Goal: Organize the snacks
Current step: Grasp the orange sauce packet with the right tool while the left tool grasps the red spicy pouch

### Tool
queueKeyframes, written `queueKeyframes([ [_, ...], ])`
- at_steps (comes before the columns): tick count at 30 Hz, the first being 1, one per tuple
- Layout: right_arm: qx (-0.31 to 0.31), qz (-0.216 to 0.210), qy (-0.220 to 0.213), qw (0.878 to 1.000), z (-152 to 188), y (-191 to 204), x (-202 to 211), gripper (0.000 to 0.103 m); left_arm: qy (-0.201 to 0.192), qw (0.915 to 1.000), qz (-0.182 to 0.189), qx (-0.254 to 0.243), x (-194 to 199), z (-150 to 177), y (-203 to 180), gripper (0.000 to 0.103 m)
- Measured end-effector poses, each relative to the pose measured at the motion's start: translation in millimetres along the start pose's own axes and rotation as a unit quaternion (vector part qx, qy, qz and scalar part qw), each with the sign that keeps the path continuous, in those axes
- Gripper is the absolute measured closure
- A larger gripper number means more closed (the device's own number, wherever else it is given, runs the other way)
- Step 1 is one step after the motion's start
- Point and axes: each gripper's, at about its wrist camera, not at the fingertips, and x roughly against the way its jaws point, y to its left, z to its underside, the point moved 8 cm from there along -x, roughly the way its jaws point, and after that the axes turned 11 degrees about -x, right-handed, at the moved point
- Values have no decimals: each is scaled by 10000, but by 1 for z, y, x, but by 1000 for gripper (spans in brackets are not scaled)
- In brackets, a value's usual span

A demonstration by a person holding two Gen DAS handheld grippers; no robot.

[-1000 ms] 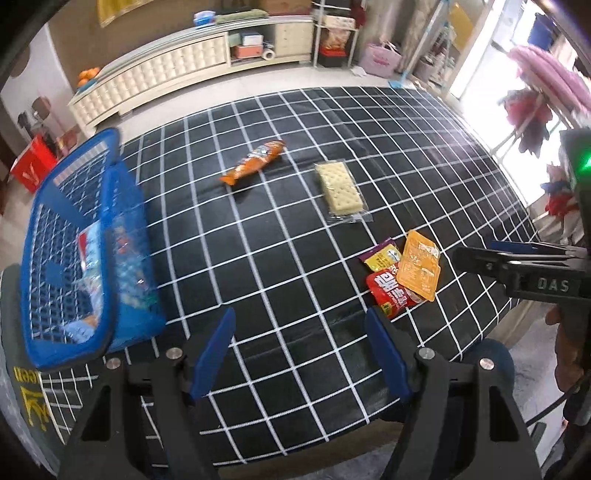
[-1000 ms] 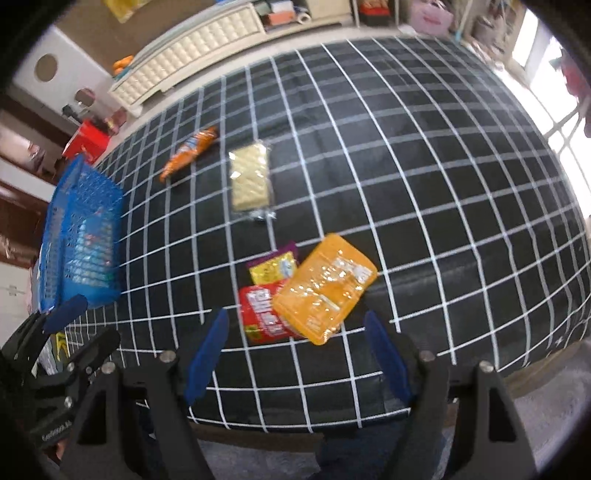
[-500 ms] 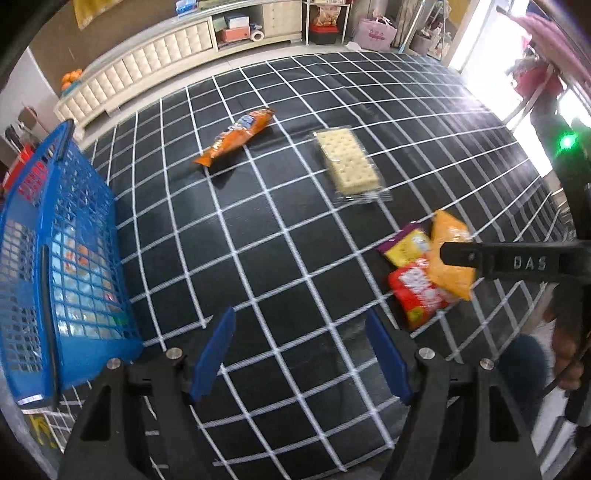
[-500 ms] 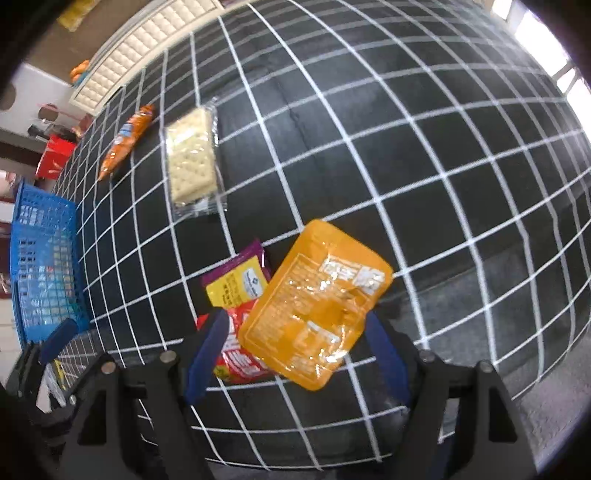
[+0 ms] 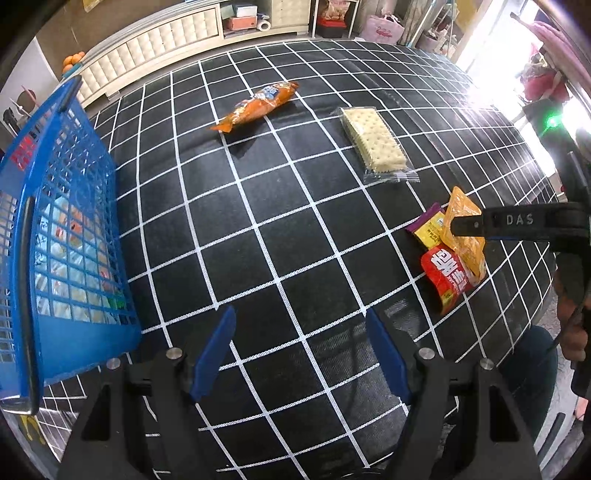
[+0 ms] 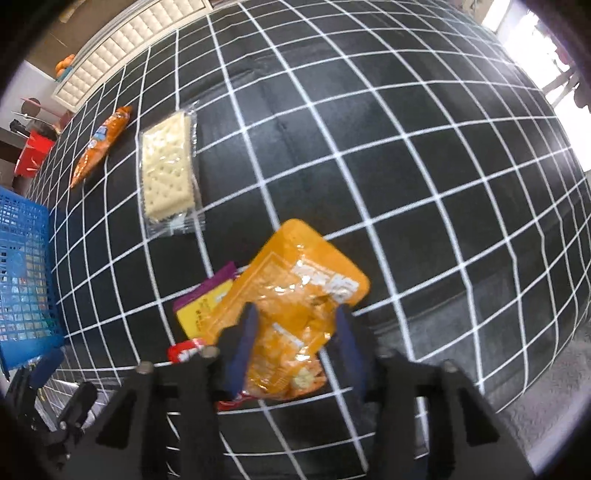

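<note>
Worktop (image 5: pixel 280 236) covered in black cloth with a white grid. Behind it, a long cream cabinet (image 5: pixel 155 44) with tufted front panels runs along a brown wall (image 5: pixel 59 40); oranges (image 5: pixel 72 61) sit at its left end. Open shelves (image 5: pixel 251 18) at its right hold boxes. Pink bag (image 5: pixel 382 26) on the floor beyond. Strong daylight enters from a window (image 5: pixel 491 55) at right, glaring on the cloth.

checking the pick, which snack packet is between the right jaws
The orange-yellow pouch topping the three-packet pile; the right gripper jaws are closing around it, while the red packet and purple-yellow packet lie beneath.
</note>
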Motion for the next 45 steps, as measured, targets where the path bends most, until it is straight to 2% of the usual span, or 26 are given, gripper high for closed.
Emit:
queueKeyframes([
  [3, -72, -245, 24, 9997, 2, -9, 3, 76, -34, 10000, 41, 24, 4, 1, 0, 32],
  [5, -185, -509, 40, 9985, 2, -14, 6, 101, -57, 9999, 83, 26, 7, 1, -2, 32],
  [8, -314, -802, 162, 9962, 4, -19, 6, 102, -73, 9999, 118, 4, 10, 2, -8, 32],
  [12, -236, -750, 62, 9969, 6, -28, 11, 102, -55, 9999, 122, -29, 14, 4, -13, 32],
  [14, -1, -821, 137, 9965, 14, -15, 12, 102, -75, 9999, 87, -54, 17, 5, -12, 32],
  [18, 182, -494, 73, 9986, 23, -12, 19, 101, -84, 9999, 51, -32, 22, 6, -9, 32],
  [20, 75, -537, 155, 9984, 25, -11, 20, 97, -79, 10000, 39, 4, 22, 7, -7, 32],
  [21, 9, -535, 217, 9983, 25, -12, 20, 88, -76, 10000, 44, 14, 22, 7, -7, 32],
  [22, -16, -536, 273, 9982, 25, -12, 20, 71, -67, 10000, 54, 12, 22, 6, -7, 32],
  [23, 10, -501, 278, 9984, 25, -12, 21, 60, -57, 10000, 64, -5, 21, 5, -9, 32],
  [24, 95, -467, 218, 9986, 24, -14, 24, 35, -56, 10000, 63, -35, 20, 3, -10, 32],
  [25, 256, -422, 110, 9987, 21, -12, 28, 20, -68, 9999, 46, -72, 19, 1, -12, 32],
  [27, 634, -283, -104, 9975, 12, 1, 33, 17, -125, 9998, 9, -181, 20, -4, -16, 32],
  [29, 1318, -222, -165, 9909, 13, 8, 37, 16, -202, 9993, 12, -322, 21, -8, -22, 32],
  [31, 2128, -133, -251, 9767, 17, 13, 42, 15, -255, 9985, 50, -485, 22, -9, -29, 32],
  [33, 2948, 12, -501, 9543, 22, 16, 48, 14, -285, 9976, 69, -634, 23, -9, -35, 32],
  [35, 3665, -102, -685, 9278, 29, 18, 55, 14, -332, 9965, 103, -763, 24, -8, -41, 32],
  [38, 4597, -367, -1023, 8814, 46, 25, 66, 14, -384, 9955, 172, -853, 24, -8, -48, 32],
  [40, 5279, -169, -1386, 8377, 53, 25, 67, 14, -466, 9949, 196, -875, 24, -9, -53, 32],
  [42, 5821, 134, -1422, 8005, 59, 24, 56, 14, -553, 9936, 208, -963, 23, -10, -60, 32],
  [43, 6021, 190, -1328, 7871, 59, 22, 51, 14, -560, 9930, 197, -1018, 23, -9, -63, 32],
  [45, 6268, 221, -1152, 7703, 58, 19, 40, 14, -542, 9915, 151, -1176, 18, -8, -70, 32],
])
